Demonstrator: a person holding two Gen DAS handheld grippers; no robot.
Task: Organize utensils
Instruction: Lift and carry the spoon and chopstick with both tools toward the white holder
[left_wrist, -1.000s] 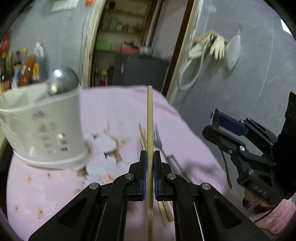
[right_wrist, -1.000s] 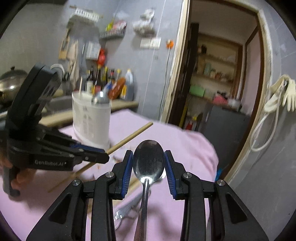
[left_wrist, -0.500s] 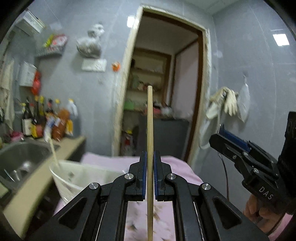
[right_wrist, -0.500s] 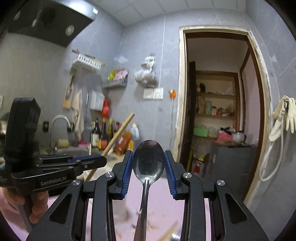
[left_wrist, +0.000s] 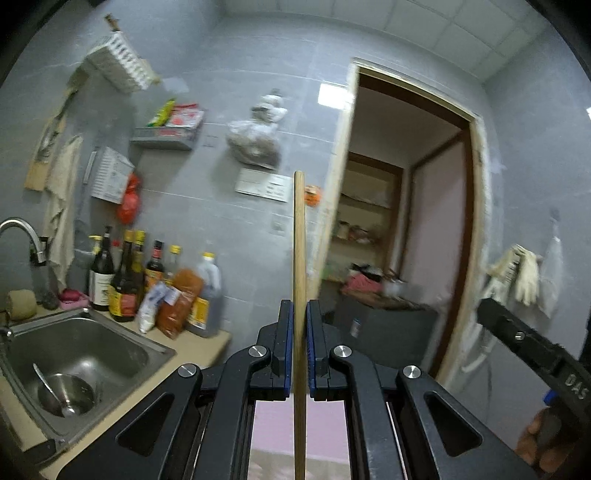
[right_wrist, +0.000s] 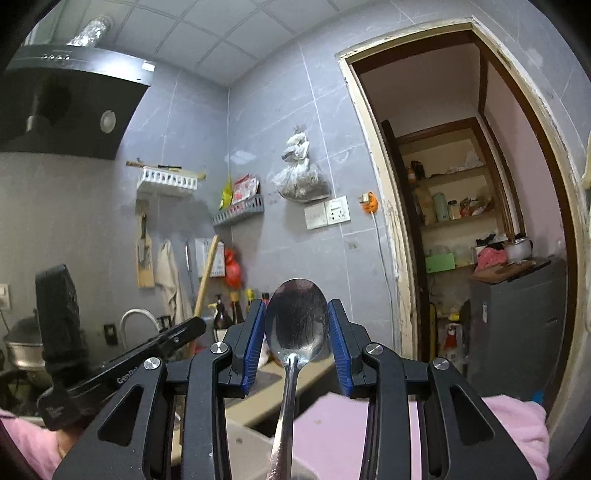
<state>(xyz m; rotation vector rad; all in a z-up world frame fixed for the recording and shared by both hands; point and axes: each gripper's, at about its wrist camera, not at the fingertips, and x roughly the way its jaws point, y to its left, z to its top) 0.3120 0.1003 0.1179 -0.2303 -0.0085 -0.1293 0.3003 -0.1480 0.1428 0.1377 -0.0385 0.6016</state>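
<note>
Left gripper (left_wrist: 299, 354): pads were closed tight on a wooden chopstick (left_wrist: 299, 258), which stood straight up through the pinch, clear of the tabletop.
Right gripper (right_wrist: 296, 332): fingers sat either side of a metal spoon (right_wrist: 296, 317); the bowl filled the gap, though whether the pads actually pressed it I could not tell.
Where things were: both utensils were up in the air, cameras tipped at the wall; a strip of pink tabletop (right_wrist: 332, 424) showed below the spoon.
Chopstick handling: light, stiff, slightly grippy wood, I'd say; held partway along its length, so the long free end would swing with any wrist tilt.
Spoon handling: smooth steel, likely slippery; a hold across the curved bowl looks less sure than one on the flat handle, and it could pivot or slide.
Holder: not in view in either camera.
Nearby: a steel sink (left_wrist: 122, 347) lay off the left side.
</note>
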